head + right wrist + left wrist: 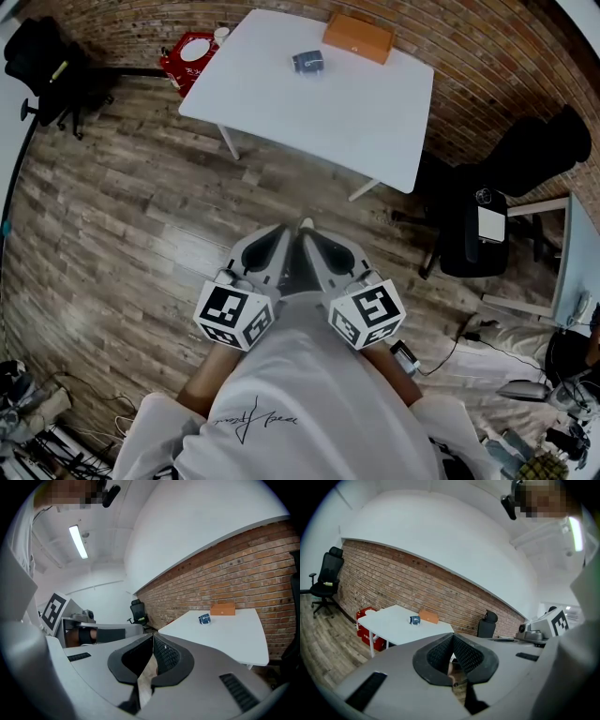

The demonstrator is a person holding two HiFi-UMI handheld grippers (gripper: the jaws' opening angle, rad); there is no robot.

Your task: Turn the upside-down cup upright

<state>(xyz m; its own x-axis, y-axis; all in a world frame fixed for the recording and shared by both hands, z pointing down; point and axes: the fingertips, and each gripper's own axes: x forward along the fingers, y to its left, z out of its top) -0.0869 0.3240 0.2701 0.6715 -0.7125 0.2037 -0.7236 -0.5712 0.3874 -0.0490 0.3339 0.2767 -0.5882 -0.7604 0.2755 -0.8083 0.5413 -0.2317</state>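
Head view: two grippers are seen low in the middle of the frame, held side by side against the person's chest, the left gripper just beside the right gripper. One white table is seen at the top of the frame, and on it one dark blue cup and one orange box are counted, the cup lying near the box, to its lower left. One red case is seen at the table's left edge. The cup is well apart from both grippers, far above them in the frame; which way up it sits is too small to be told. In each gripper view the jaws are seen brought together at their tips, with nothing held between them.
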